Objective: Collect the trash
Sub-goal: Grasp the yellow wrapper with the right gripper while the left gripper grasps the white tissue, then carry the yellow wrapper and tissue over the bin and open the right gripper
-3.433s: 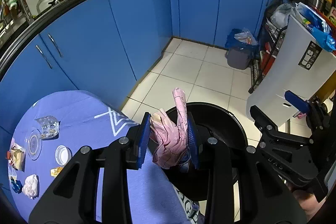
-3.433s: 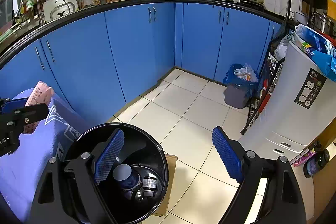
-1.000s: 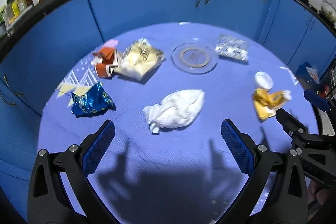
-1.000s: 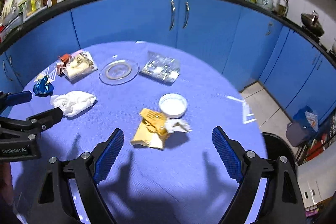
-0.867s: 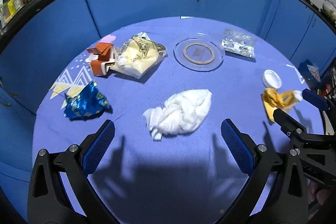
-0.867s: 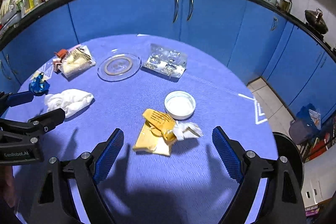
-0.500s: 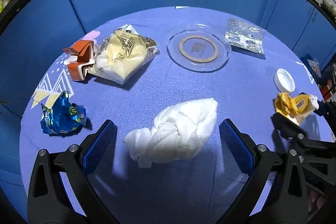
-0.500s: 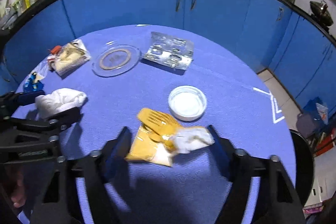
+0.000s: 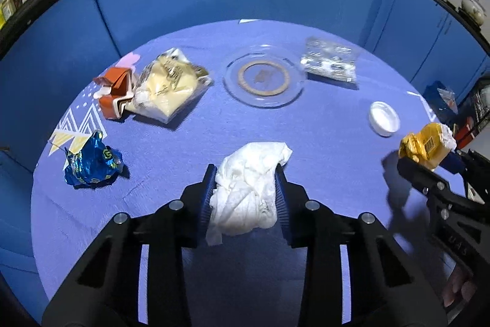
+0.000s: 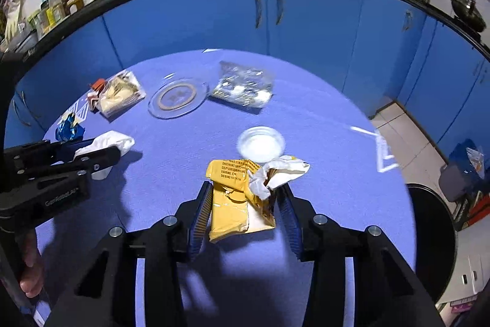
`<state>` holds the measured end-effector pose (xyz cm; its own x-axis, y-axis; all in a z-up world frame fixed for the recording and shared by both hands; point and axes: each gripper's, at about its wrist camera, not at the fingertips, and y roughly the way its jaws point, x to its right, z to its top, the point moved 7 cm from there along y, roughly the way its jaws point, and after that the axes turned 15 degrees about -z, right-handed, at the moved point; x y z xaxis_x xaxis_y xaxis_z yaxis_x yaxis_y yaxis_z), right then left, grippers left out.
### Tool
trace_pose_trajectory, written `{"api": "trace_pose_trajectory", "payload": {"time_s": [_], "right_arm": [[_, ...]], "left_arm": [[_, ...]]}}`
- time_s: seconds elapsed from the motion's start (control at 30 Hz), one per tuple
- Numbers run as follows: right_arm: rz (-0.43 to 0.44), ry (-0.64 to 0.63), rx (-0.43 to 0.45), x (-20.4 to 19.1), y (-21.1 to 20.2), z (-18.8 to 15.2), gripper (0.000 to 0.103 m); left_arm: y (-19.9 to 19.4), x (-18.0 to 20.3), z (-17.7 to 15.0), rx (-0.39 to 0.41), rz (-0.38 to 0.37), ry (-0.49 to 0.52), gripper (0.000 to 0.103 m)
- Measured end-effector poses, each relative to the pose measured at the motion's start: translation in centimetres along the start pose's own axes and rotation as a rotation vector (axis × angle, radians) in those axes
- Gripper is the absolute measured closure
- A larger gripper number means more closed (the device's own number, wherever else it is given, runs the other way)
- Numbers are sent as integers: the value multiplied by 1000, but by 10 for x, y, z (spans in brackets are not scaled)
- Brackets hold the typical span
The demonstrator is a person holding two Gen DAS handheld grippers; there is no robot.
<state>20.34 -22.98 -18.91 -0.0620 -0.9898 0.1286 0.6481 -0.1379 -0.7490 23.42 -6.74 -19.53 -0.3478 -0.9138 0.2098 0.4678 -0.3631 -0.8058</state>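
Half a second ago the left tongs [image 9: 245, 189] stood spread wide around the white tissue wad [image 9: 249, 183]; now their blue pads are pressed against both sides of it, pinching it where it lies on the desk [image 9: 190, 143]. The right tongs [image 10: 245, 204] were also wider apart then; their jaws are closing, with the yellow wrapper [image 10: 232, 198] and its torn white flap between them. The left pad seems to meet the wrapper's edge, but whether the right pad presses on it cannot be told.

The rest of the litter lies as it did: a crumpled blue foil wrapper [image 9: 90, 163] at the left edge, an orange carton [image 9: 114, 92] touching a clear bag of pale yellow contents [image 9: 167, 86], a clear glass plate [image 9: 263, 79] in the middle, a clear blister pack [image 9: 330, 63] behind it to the right, and a small white lid [image 10: 260, 143] just beyond the yellow wrapper.

The desk is round under a periwinkle cloth. Blue cabinets [image 10: 269, 17] curve behind it beneath a dark worktop crowded with bottles and jars; pale floor tiles [image 10: 410, 140] and a black bin [image 10: 428, 235] show at the right.
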Motion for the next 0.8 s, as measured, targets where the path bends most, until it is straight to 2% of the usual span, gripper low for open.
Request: {"api": "trace_pose_trajectory", "payload": {"time_s": [0.23, 0.8], "right_arm": [[-36, 47, 30, 39, -18, 1, 61], [-142, 119, 68, 129, -43, -19, 60]], "left_arm": [[-15, 35, 6, 28, -39, 32, 68], [-5, 137, 19, 21, -84, 189, 68]]}}
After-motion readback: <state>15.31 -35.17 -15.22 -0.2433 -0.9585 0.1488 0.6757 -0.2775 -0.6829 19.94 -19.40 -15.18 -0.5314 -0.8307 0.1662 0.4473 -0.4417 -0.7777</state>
